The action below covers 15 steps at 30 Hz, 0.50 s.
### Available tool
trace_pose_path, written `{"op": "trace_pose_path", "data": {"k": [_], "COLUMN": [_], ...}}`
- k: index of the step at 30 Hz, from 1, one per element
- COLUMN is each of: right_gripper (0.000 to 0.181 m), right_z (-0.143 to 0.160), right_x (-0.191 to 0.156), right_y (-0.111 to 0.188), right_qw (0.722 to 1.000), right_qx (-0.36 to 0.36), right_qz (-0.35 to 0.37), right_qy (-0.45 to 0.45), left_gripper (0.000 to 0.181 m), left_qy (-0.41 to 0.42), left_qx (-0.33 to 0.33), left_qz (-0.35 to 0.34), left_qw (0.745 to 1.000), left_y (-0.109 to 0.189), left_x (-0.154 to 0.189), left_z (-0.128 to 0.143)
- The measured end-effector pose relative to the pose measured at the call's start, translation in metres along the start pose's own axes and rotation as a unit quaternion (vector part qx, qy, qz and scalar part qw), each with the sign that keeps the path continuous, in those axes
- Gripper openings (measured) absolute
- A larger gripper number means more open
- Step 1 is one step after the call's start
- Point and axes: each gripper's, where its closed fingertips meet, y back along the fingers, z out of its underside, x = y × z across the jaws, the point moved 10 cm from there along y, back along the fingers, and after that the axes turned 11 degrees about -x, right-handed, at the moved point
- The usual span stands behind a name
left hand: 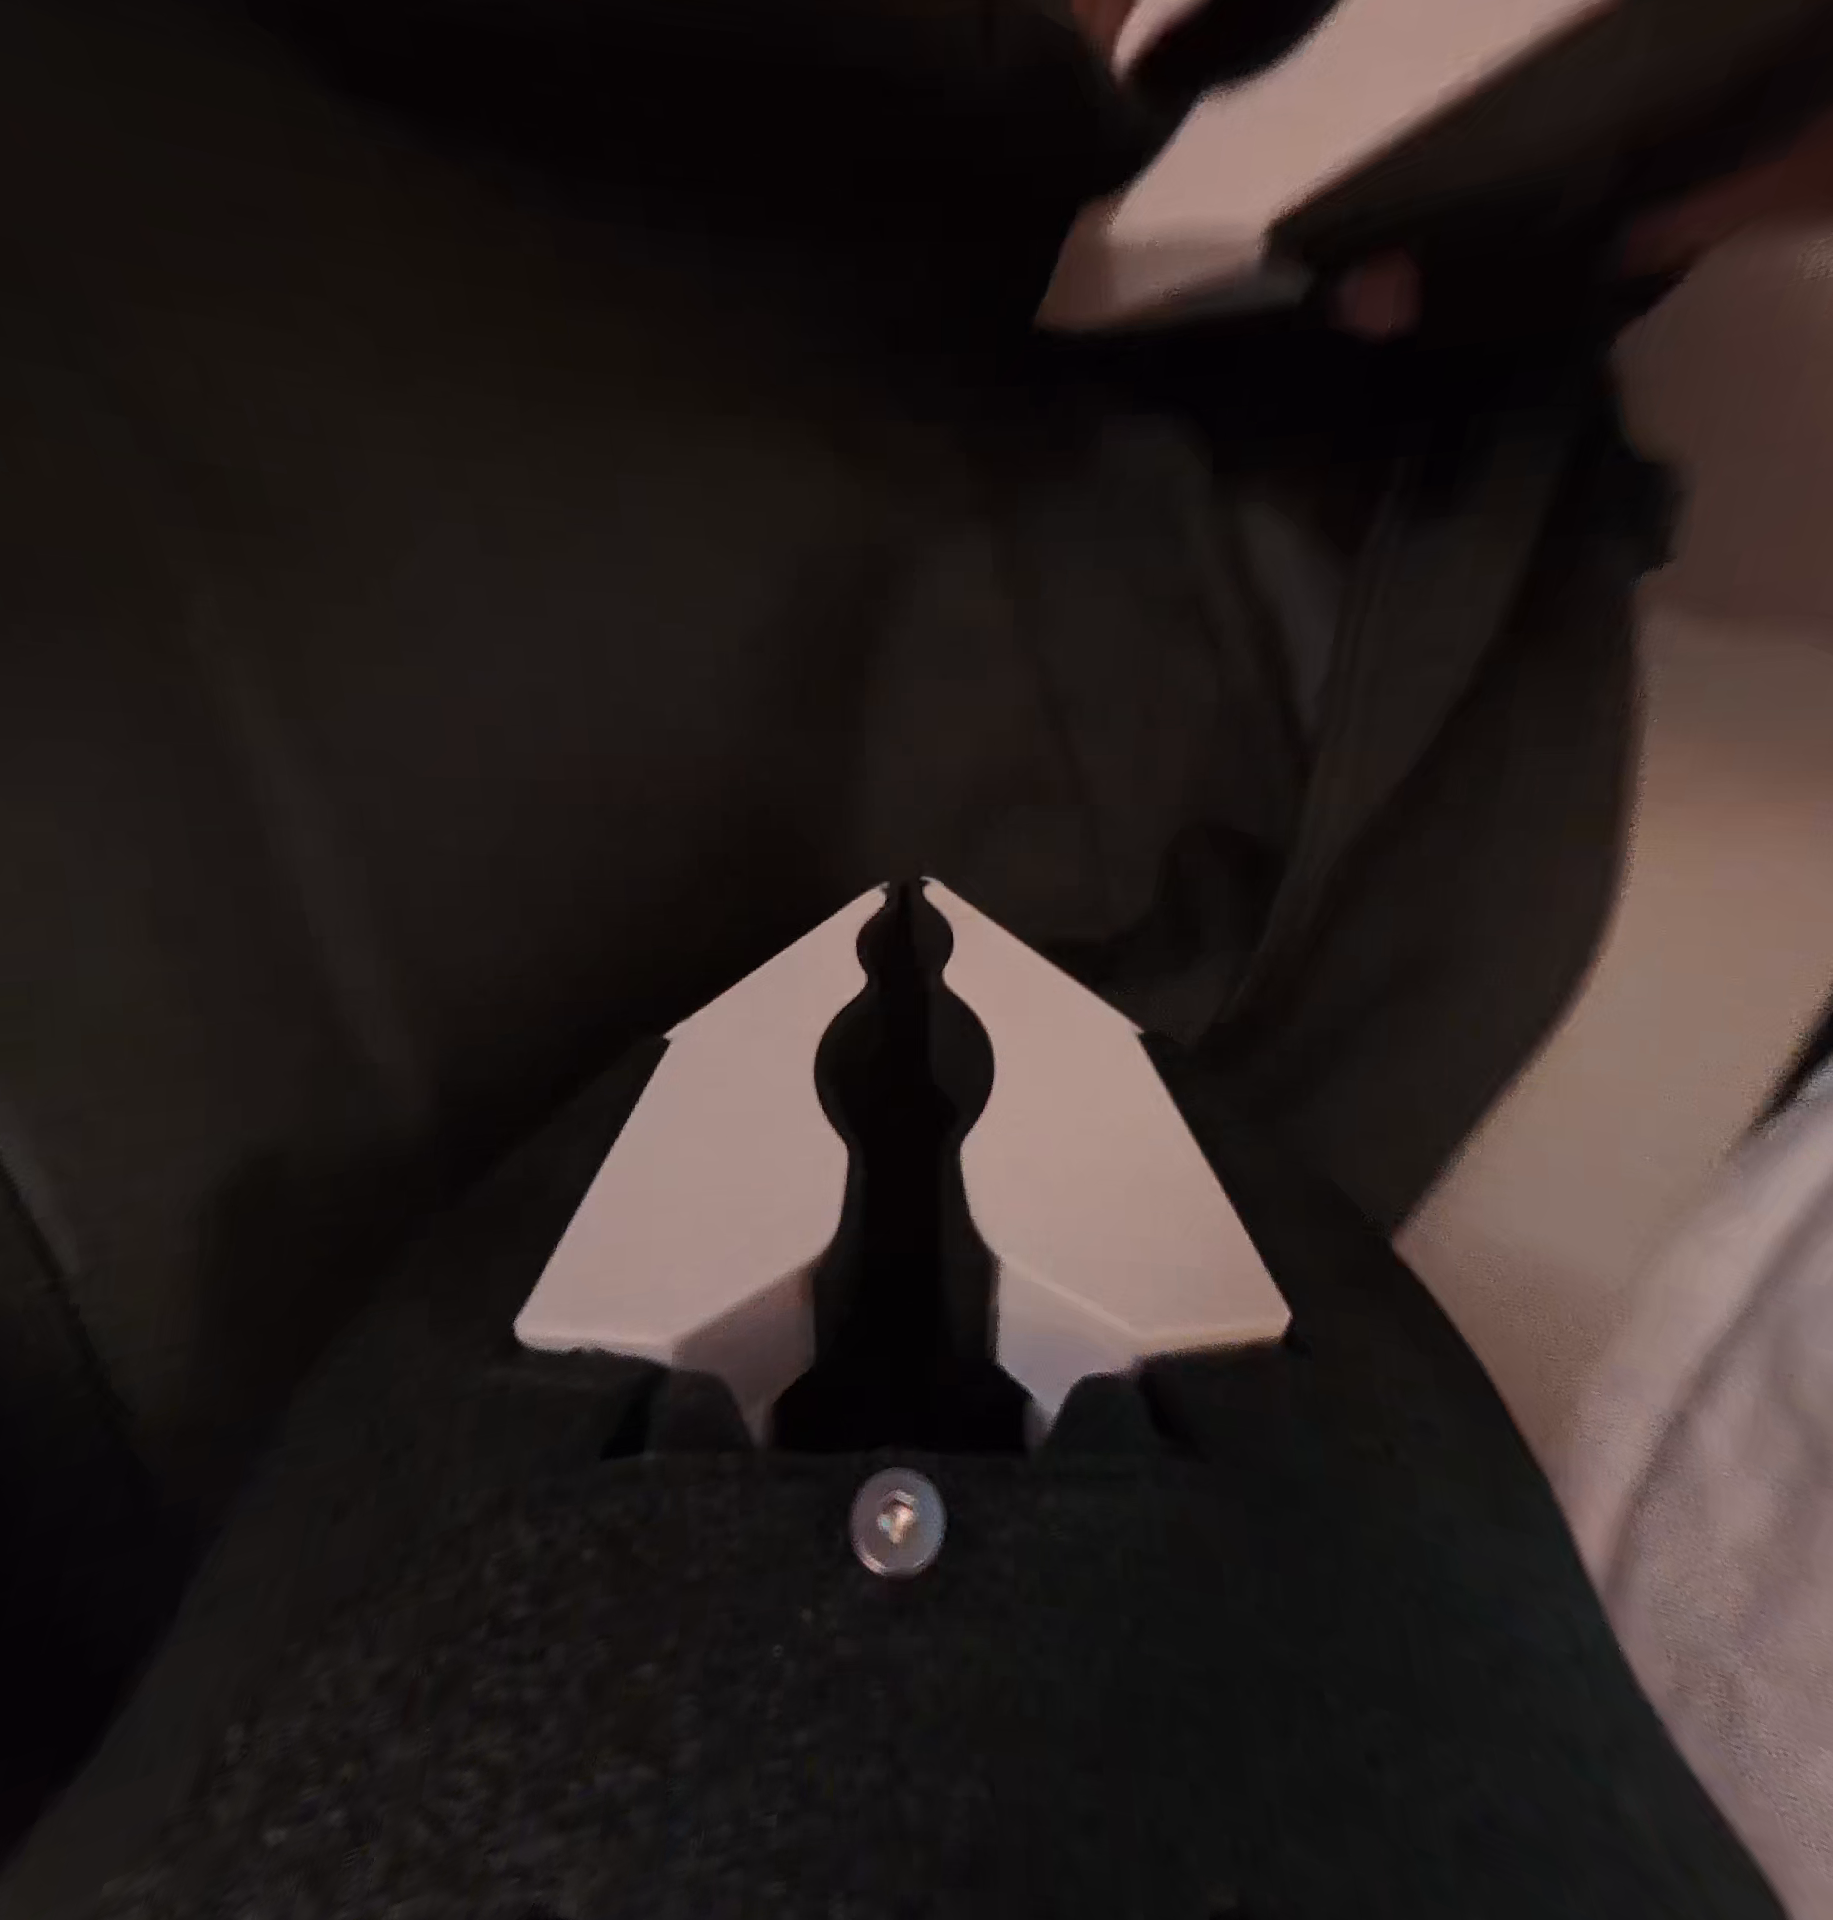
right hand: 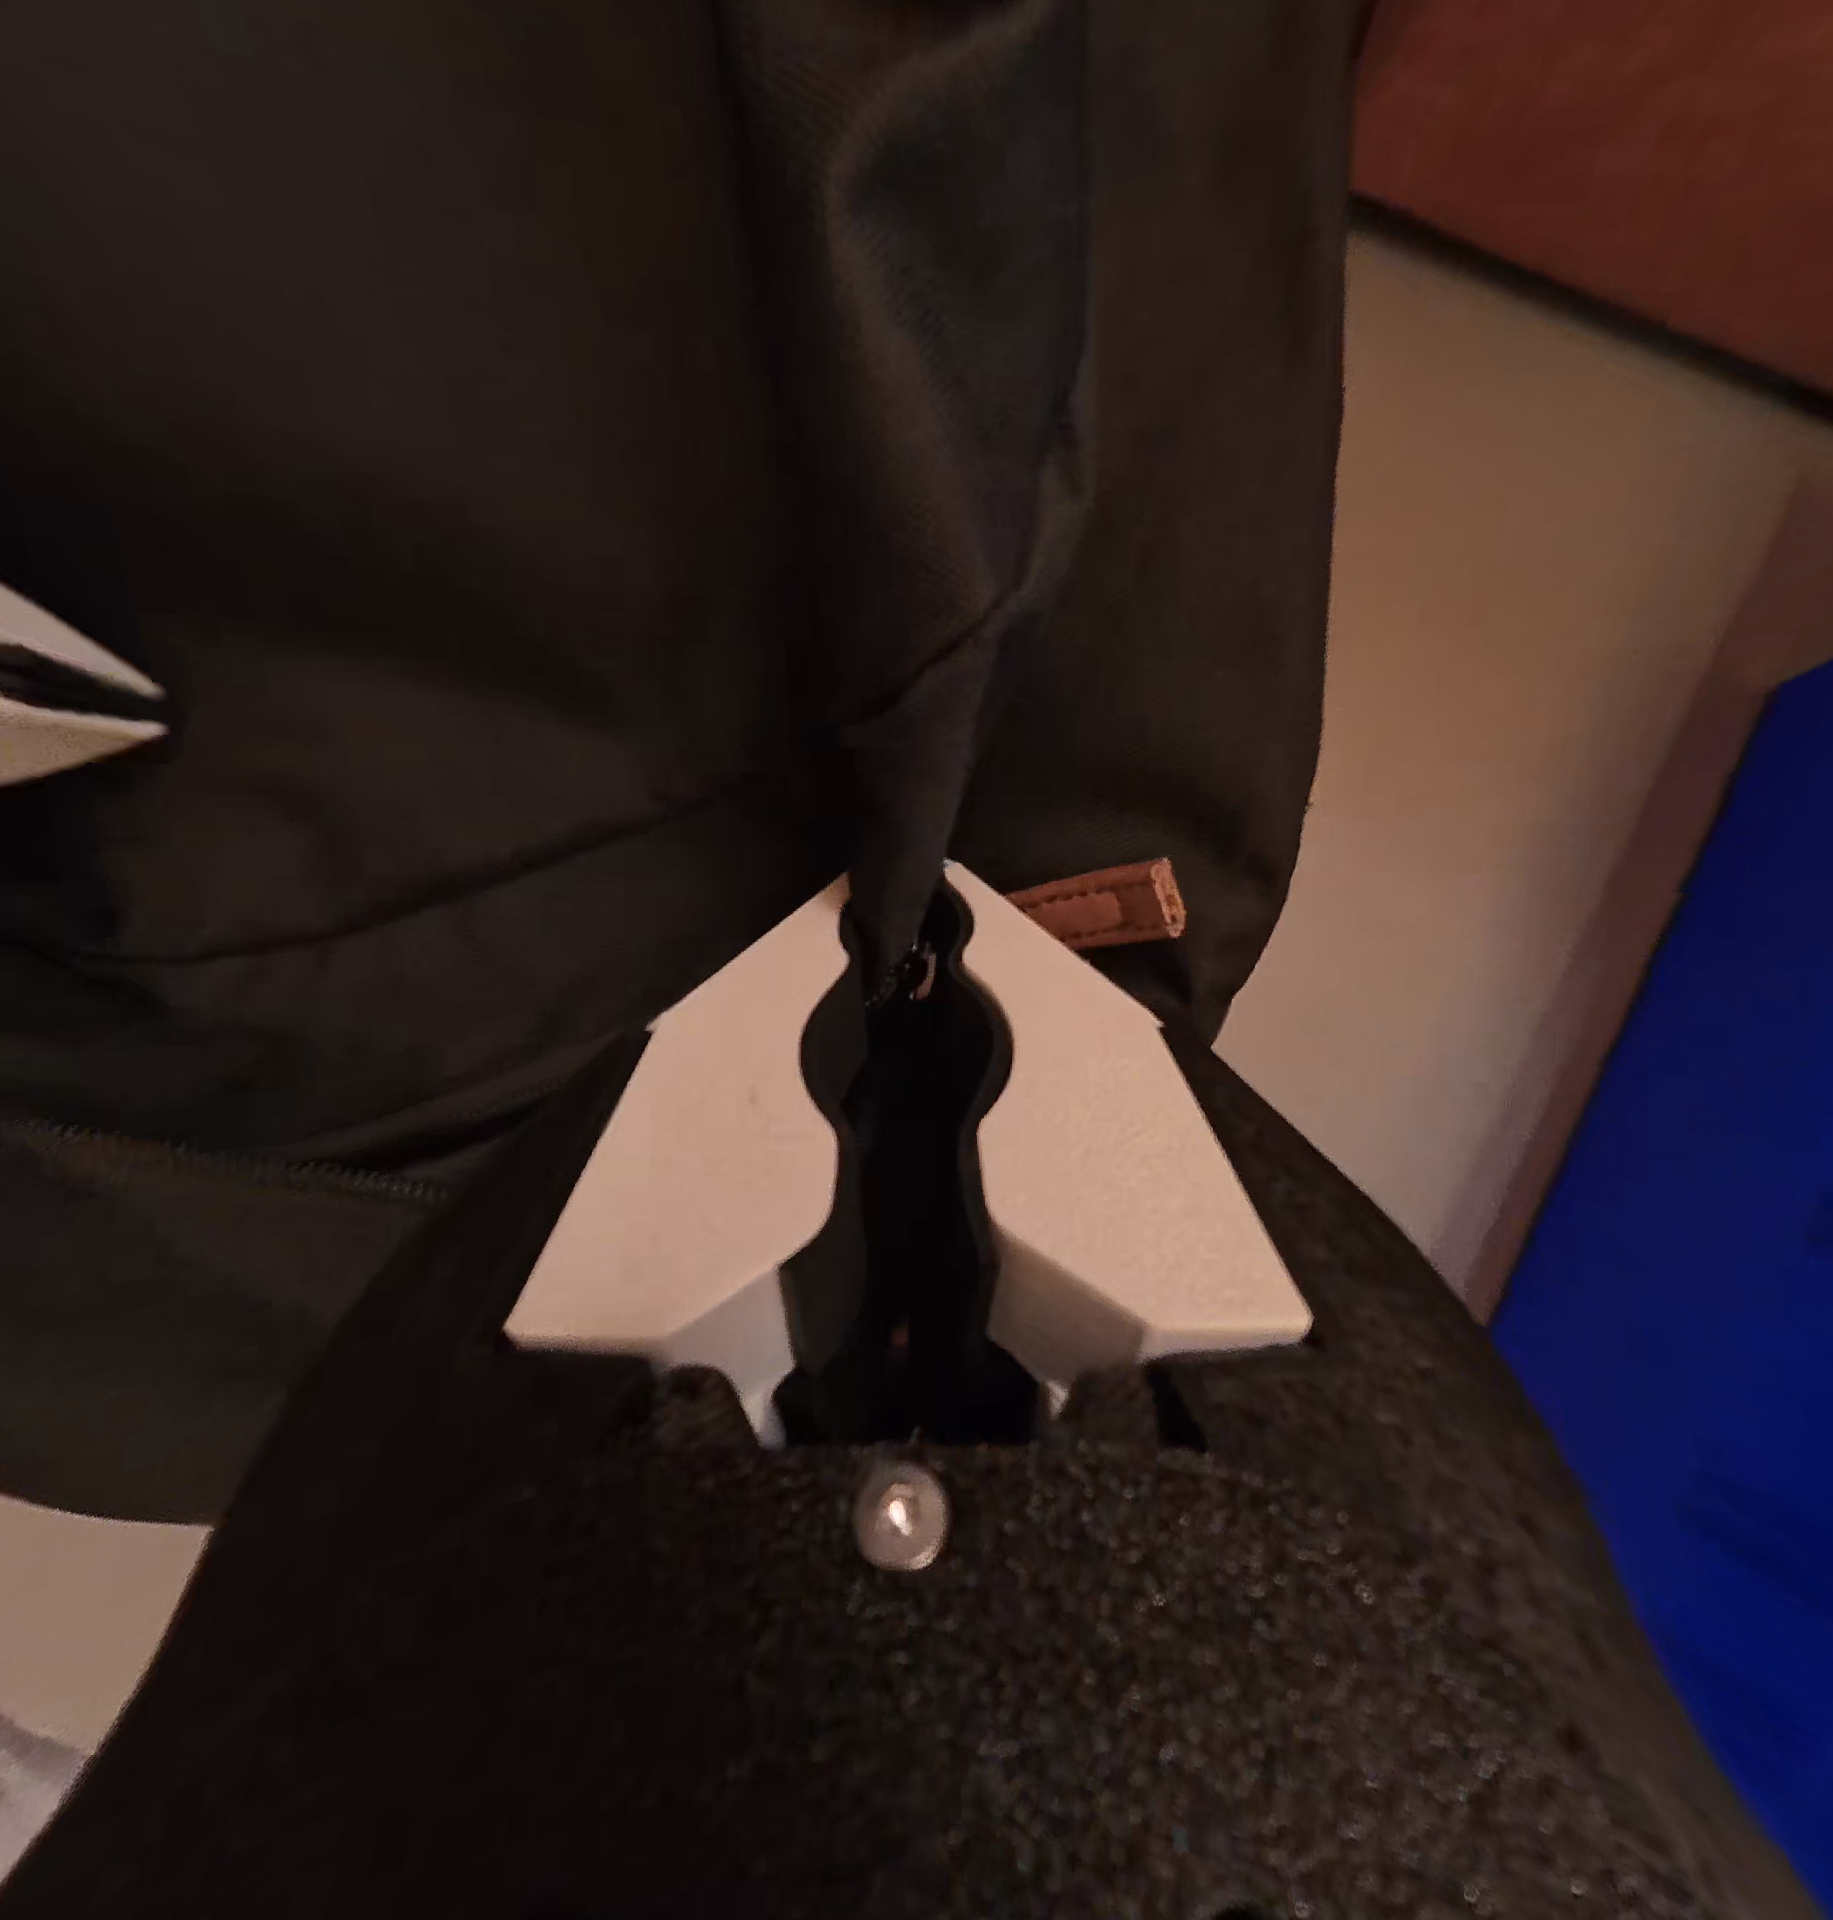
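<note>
Dark fabric bag (right hand: 496,468), olive-black and limp, hangs in front of both grippers and fills most of each wrist view. It looks like a soft backpack or similar: woven cloth, seams, a zipper line (right hand: 216,1179) along its lower part and a small tan leather tab (right hand: 1104,909) on its right edge.

From where I stand, the right gripper (right hand: 904,914) is clenched on a pinched fold of the cloth, with what seems to be a zipper pull or a bit of zipper tape caught between the white fingers (right hand: 1078,1132). The fabric gathers into creases that run up from the tips, so it appears to be under some pull there.

The left gripper (left hand: 907,888) has its tips pressed together right against the dark cloth; whether it has cloth nipped between them I cannot tell, as the picture is dim and blurred. The other gripper shows in the top right of that view, blurred.

I judge the bag light, floppy and not fragile; it will sag and twist wherever it is not held. The best holds look like seams, the zipper edge or the leather tab, since smooth panels may slip from narrow tips.

Behind it are a pale surface (right hand: 1494,644), a reddish-brown board (right hand: 1618,135) and something bright blue (right hand: 1701,1091) to the right.
</note>
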Motion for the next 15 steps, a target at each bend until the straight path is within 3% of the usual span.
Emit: {"op": "trace_pose_path", "data": {"k": [2,4,9,12,15], "right_gripper": [0.007,0.007,0.007,0.017,0.047], "right_z": [0.004,0.006,-0.004,-0.016,-0.028], "right_x": [0.002,0.003,-0.005,-0.014,-0.017], "right_y": [-0.001,-0.001,-0.005,0.008,0.041], "right_qw": [1.0,0.998,0.996,0.997,0.993], "right_qx": [0.018,0.026,0.026,0.016,0.062], "right_qz": [-0.02,-0.041,-0.067,-0.076,-0.1], "right_qy": [-0.015,-0.032,-0.056,-0.029,-0.013], "left_gripper": [0.001,0.001,0.001,0.001,0.001], "left_qy": [-0.016,-0.014,-0.026,-0.04,-0.033], "left_qx": [0.039,0.076,0.081,0.067,0.097], "left_qz": [0.004,0.054,0.098,0.061,-0.029], "left_qw": [0.999,0.996,0.992,0.995,0.994], "left_y": [-0.016,-0.021,-0.026,-0.013,0.021], "left_x": [-0.005,-0.014,-0.042,-0.044,-0.037], "left_z": [0.014,0.022,0.031,0.034,0.043]}}
